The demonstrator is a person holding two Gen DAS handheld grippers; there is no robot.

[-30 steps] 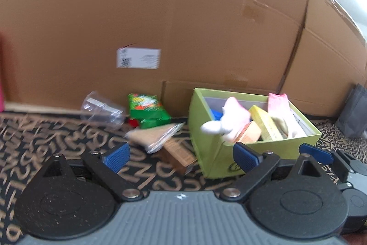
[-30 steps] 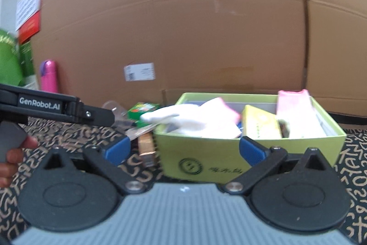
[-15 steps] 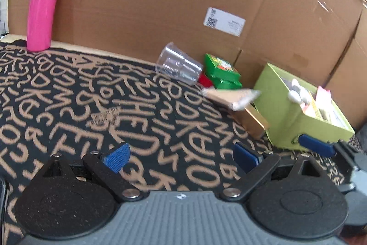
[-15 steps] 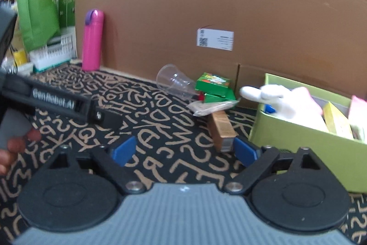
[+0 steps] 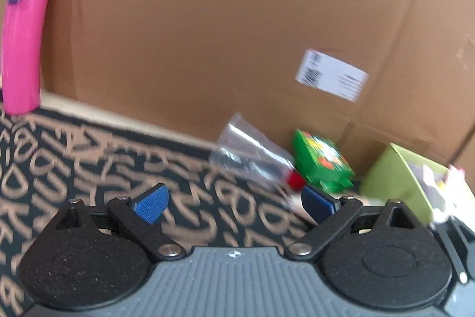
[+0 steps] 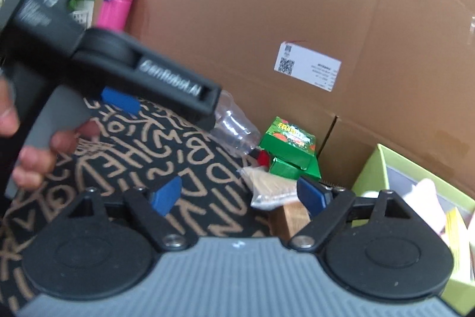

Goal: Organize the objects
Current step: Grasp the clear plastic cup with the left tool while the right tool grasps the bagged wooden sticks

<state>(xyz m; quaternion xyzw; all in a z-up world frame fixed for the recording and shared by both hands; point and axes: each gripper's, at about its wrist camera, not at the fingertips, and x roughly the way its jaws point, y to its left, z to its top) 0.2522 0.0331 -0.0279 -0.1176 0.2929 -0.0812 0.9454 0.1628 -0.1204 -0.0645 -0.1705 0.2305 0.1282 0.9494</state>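
Green-boxed clutter now faces you: both grippers swung off the lime box [image 6: 374, 177]; right gripper [image 6: 239, 198] fingers narrowing yet empty, left gripper [image 5: 234, 205] fingers spread, toward the clear cup [image 6: 234, 129].

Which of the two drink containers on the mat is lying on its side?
The clear plastic cup, tipped over beside the green box. The pink bottle stands upright against the cardboard wall.
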